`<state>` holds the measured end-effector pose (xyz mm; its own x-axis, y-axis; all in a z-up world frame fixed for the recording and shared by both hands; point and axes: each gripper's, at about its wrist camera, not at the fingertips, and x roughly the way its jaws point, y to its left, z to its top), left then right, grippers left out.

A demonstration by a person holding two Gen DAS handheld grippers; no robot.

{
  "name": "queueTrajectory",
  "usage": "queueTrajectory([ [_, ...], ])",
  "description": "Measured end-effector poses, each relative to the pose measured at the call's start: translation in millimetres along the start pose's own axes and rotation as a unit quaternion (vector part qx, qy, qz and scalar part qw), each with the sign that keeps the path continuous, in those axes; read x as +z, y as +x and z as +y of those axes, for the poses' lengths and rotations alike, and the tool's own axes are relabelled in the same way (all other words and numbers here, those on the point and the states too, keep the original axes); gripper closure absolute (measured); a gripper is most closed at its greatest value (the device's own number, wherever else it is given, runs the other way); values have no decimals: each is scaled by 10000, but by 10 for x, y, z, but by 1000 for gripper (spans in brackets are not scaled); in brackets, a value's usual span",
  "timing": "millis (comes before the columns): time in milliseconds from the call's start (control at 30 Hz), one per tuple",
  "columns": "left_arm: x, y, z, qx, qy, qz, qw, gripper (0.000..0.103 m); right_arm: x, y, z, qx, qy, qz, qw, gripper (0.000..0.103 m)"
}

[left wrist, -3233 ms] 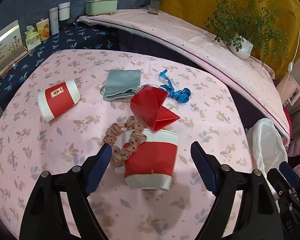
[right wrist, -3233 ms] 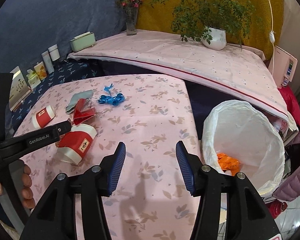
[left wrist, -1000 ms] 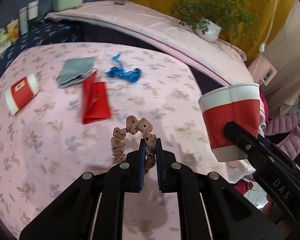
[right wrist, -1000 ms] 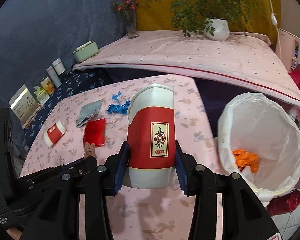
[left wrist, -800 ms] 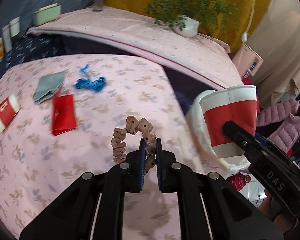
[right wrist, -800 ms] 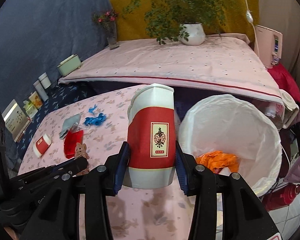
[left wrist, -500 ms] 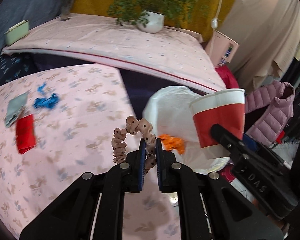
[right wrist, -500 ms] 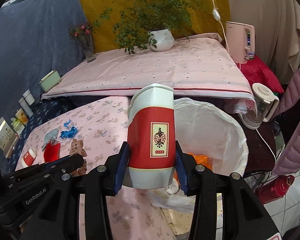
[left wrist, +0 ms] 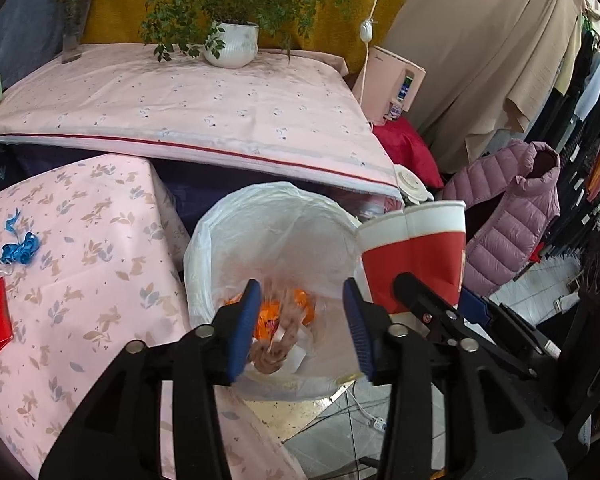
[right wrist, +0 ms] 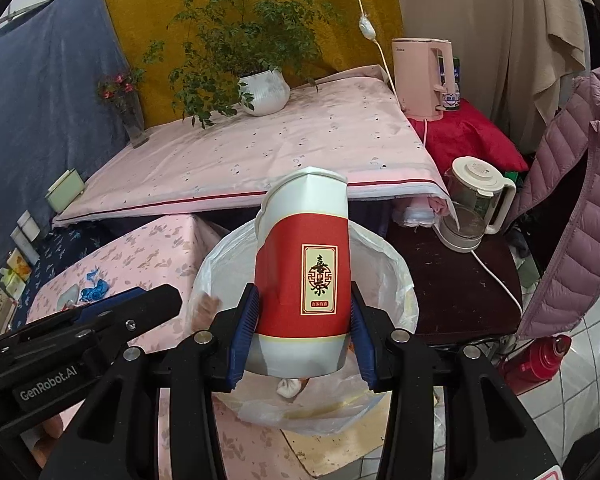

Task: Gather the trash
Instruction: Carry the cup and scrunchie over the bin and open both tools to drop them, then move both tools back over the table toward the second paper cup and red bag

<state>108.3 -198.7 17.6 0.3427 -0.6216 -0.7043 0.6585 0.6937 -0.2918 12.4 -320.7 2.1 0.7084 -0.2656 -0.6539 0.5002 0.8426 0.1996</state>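
Half a second ago our left gripper [left wrist: 302, 322] pinched the tan beaded toy [left wrist: 278, 338]; now its jaws stand wide and the blurred toy drops into the white-lined bin [left wrist: 204, 248]. From the right wrist, our right gripper [right wrist: 302, 338] clamps the red-and-white paper cup [right wrist: 304, 264] above that bin [right wrist: 400, 280]; releasing off-centre, we judge, could bounce it off the rim onto the floor.

I see a potted plant [right wrist: 265, 90] and a flower vase [right wrist: 130, 118] on the far pink-covered bench [right wrist: 260, 148]. A pink kettle [right wrist: 420, 76] stands on red cloth [right wrist: 472, 136], and near it hangs a purple jacket [left wrist: 512, 224].
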Motion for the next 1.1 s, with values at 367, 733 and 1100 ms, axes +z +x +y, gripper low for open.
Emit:
queueTrajectory([
  [367, -4, -45, 128, 312, -98, -87, 9994, 53, 22, 49, -1, 12, -10, 15, 10000, 61],
  [733, -46, -130, 332, 529, -328, -180, 9979, 47, 65, 120, 161, -35, -150, 14, 9999, 59],
  [1100, -130, -285, 687, 886, -711, -289, 9931, 39, 64, 87, 412, 34, -384, -26, 9993, 53],
])
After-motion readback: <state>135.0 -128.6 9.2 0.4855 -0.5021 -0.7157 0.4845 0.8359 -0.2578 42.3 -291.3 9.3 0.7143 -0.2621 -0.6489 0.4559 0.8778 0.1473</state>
